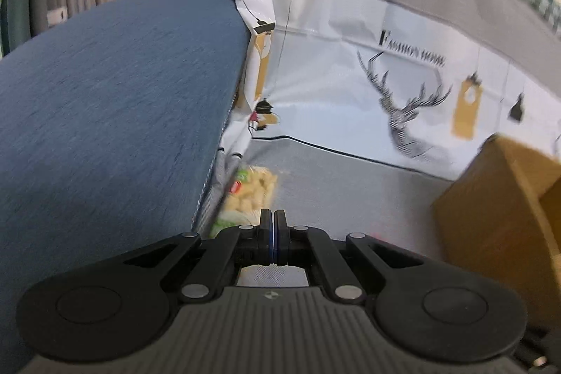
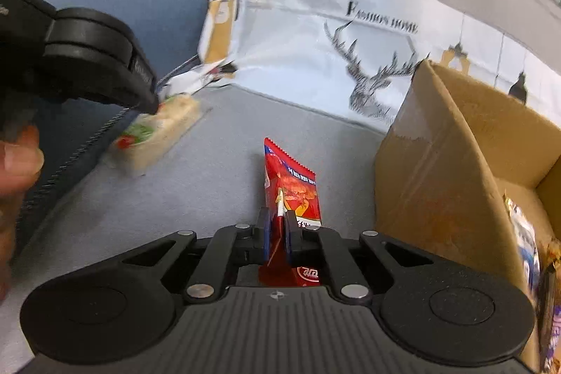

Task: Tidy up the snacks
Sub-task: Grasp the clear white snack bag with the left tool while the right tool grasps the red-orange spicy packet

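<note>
The right hand-held gripper (image 2: 278, 226) is clamped on a red snack packet (image 2: 292, 191) with a serrated top edge and printed lettering, held upright above the grey surface (image 2: 217, 170), beside an open cardboard box (image 2: 438, 163). The left hand-held gripper (image 1: 272, 226) is closed with nothing between its fingers, near a clear pale snack pack (image 2: 157, 132) that lies by the blue cushion (image 1: 115, 93).

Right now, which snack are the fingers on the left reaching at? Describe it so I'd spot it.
Find the blue cushion left of the deer-print cloth. At its foot on the grey surface lies a pale yellowish packet with green and red print, at the left gripper tip; unlike the red packet, it lies flat.
</note>
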The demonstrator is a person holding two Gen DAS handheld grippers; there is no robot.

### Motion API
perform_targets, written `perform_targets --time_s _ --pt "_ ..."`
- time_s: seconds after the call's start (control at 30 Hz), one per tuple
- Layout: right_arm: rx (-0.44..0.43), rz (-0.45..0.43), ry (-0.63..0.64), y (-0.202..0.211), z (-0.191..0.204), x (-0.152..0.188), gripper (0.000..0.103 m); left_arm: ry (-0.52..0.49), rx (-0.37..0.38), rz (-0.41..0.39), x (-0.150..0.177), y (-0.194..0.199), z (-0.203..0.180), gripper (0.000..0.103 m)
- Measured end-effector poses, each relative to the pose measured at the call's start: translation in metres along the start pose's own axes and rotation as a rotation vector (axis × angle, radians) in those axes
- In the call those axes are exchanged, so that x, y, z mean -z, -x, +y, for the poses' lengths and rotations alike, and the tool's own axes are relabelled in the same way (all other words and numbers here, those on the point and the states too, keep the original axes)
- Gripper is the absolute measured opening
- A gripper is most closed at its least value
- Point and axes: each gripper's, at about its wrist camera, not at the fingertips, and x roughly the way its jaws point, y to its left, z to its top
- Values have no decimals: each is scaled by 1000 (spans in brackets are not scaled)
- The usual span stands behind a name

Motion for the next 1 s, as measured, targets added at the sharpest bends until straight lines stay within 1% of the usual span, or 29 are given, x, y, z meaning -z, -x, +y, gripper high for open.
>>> perform_targets --time_s 0.13,0.27,0.3,0.4,0.47,0.57,0.6,0.63,0.67,0.7,0.77,0.8,0.87,0.93,1.0 --pt "-83 71 -18 32 3 6 7 65 97 1 5 30 13 0" --pt "-142 93 0 73 7 22 6 157 177 35 18 60 26 0" --pt "-156 102 2 84 8 30 4 156 179 40 22 66 26 0" --pt "-168 115 -21 104 5 51 4 118 162 50 34 81 22 0" --pt "-187 104 -31 110 4 66 5 70 129 49 40 84 16 0" --pt "-201 106 -6 107 6 80 7 -24 67 13 41 81 5 0" --pt "-198 98 14 105 8 82 18 -38 56 5 41 78 4 5" --pt "-189 91 28 103 8 83 28 -46 50 -3 39 73 3 6" --pt "-185 82 35 101 8 83 53 -50 42 -8 38 69 2 8" --pt "-182 71 40 99 6 83 63 -56 29 -14 35 62 2 10" --pt "-187 65 53 92 8 82 69 -65 -7 -24 30 49 1 14" --pt "-178 65 59 89 9 82 73 -67 -20 -27 28 43 0 20" --pt "-159 77 67 80 12 83 75 -84 -56 -21 25 30 -5 29" --pt "-155 117 48 68 12 84 75 -139 -89 -20 23 19 -15 36" --pt "-167 175 4 56 8 84 75 -211 -124 -34 24 8 -28 52"
